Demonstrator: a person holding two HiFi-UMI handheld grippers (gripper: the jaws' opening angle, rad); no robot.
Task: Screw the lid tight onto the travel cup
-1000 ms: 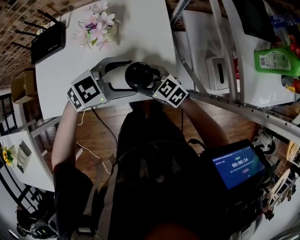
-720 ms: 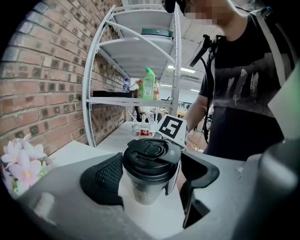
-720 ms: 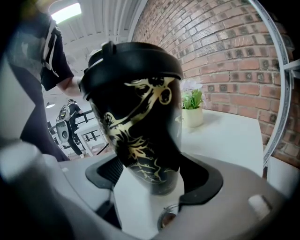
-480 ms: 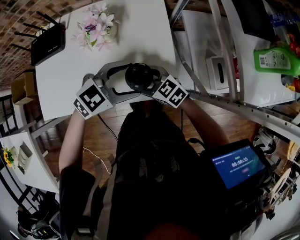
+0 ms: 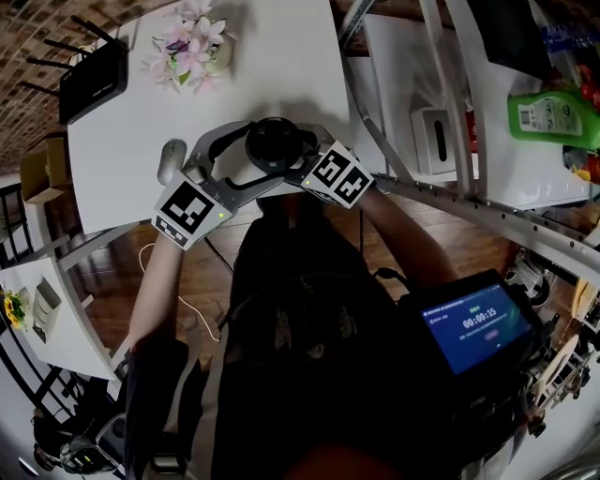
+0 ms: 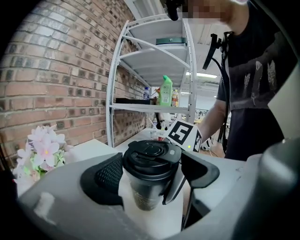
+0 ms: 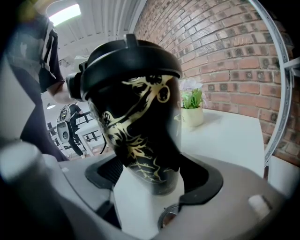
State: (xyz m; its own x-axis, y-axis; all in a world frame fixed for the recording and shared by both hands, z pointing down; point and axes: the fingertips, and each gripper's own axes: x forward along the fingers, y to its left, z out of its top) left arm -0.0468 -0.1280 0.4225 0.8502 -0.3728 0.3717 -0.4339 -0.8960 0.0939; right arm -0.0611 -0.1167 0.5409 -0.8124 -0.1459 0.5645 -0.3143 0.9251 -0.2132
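Your left tool [image 6: 150, 171] pinches the black lid [image 6: 151, 153]; your right tool [image 7: 151, 174] clamps the black-and-gold travel cup [image 7: 136, 117] by the near edge of the surface [image 5: 281, 56].

Bright, even light floods the white table [image 5: 112, 141], leaving only a soft shadow beyond the cup [image 5: 272, 145]. Above the cup a ceiling lamp [image 7: 65, 14] glares. The lid [image 6: 150, 154] shows a dull sheen. Up close the cup blurs, and everything far out from it bends and darkens.
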